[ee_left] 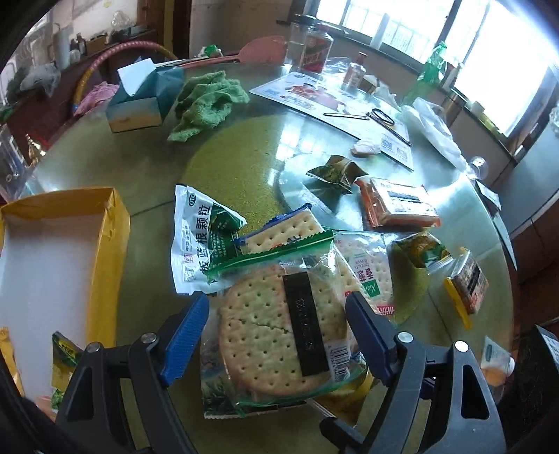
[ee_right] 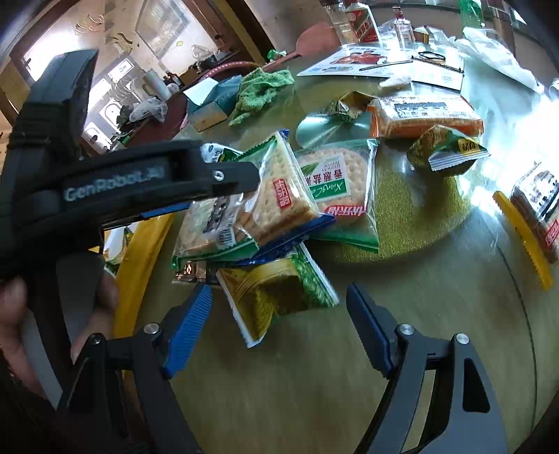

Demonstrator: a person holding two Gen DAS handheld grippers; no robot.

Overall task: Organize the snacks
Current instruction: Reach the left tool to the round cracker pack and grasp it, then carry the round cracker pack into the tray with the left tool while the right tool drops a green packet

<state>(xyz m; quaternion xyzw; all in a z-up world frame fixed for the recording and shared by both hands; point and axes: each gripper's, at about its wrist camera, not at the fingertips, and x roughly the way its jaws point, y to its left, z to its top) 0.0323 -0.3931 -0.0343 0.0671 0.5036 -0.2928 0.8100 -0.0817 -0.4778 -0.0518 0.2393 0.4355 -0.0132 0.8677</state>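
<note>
Round cracker pack (ee_left: pixel 279 335), clear-wrapped with a dark label strip running lengthwise away, lies between the spread left gripper (ee_left: pixel 276 335); right gripper (ee_right: pixel 279 324) spread too.

Home dining room, lived-in. Round glass-covered tabletop (ee_left: pixel 146 167) with turntable disc (ee_left: pixel 300 181) at centre. Everyday clutter on it: tissue box (ee_left: pixel 139 101), crumpled green towel (ee_left: pixel 206 101), liquor bottle (ee_left: pixel 316 49), pink fly swatter (ee_left: pixel 262 49), printed leaflet (ee_left: pixel 304 94), scattered snack packets (ee_left: pixel 279 328). Barred windows (ee_left: pixel 394 24) behind; wooden sideboard (ee_left: pixel 38 104) with household oddments along wall.
</note>
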